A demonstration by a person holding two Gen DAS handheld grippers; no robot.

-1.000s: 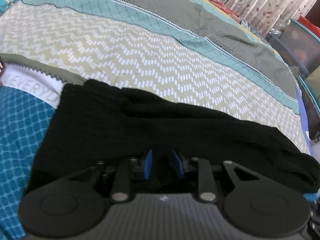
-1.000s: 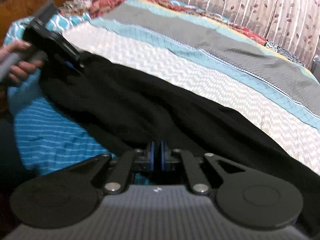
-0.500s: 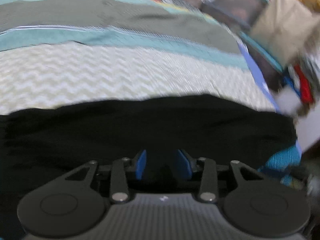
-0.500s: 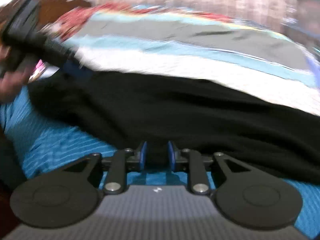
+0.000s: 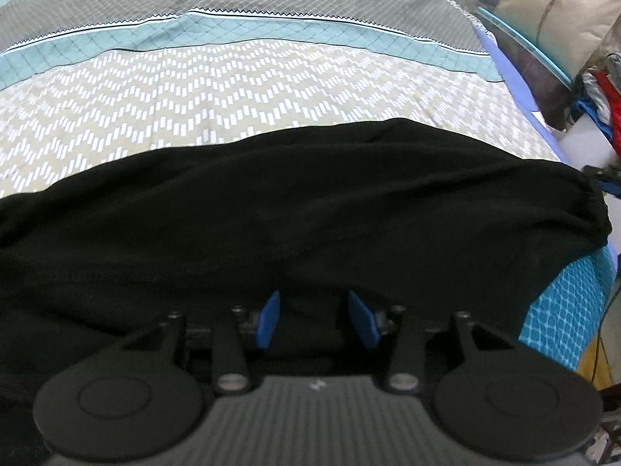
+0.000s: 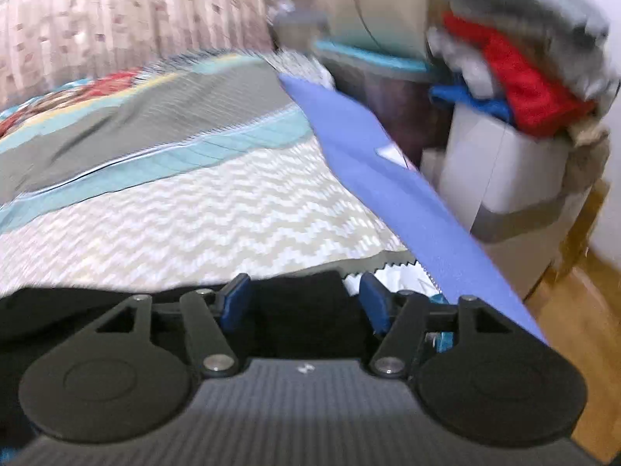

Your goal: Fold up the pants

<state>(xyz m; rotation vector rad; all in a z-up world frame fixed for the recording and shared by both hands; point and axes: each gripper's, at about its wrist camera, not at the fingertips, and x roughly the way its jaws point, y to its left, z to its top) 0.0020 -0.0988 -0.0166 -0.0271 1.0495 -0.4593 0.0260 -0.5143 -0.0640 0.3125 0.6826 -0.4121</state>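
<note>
Pants [image 5: 295, 209] spread black across the near edge of the bed [image 5: 240, 89], both sets of fingers released
Left gripper [image 5: 316, 320] hangs spread over the dark cloth, grasping nothing; right gripper [image 6: 304, 305] gapes wide above the fabric's end at the bed's blue-trimmed corner, near a clothes-heaped bin [image 6: 500, 167]

One pair of black pants [image 5: 295, 209], one bedspread [image 5: 240, 89], two tongs [image 5: 316, 320] [image 6: 304, 305].

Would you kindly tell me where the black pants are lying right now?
In the left wrist view, the black pants stretch across the bed's near edge, over the chevron bedspread, directly ahead of the left gripper.
</note>
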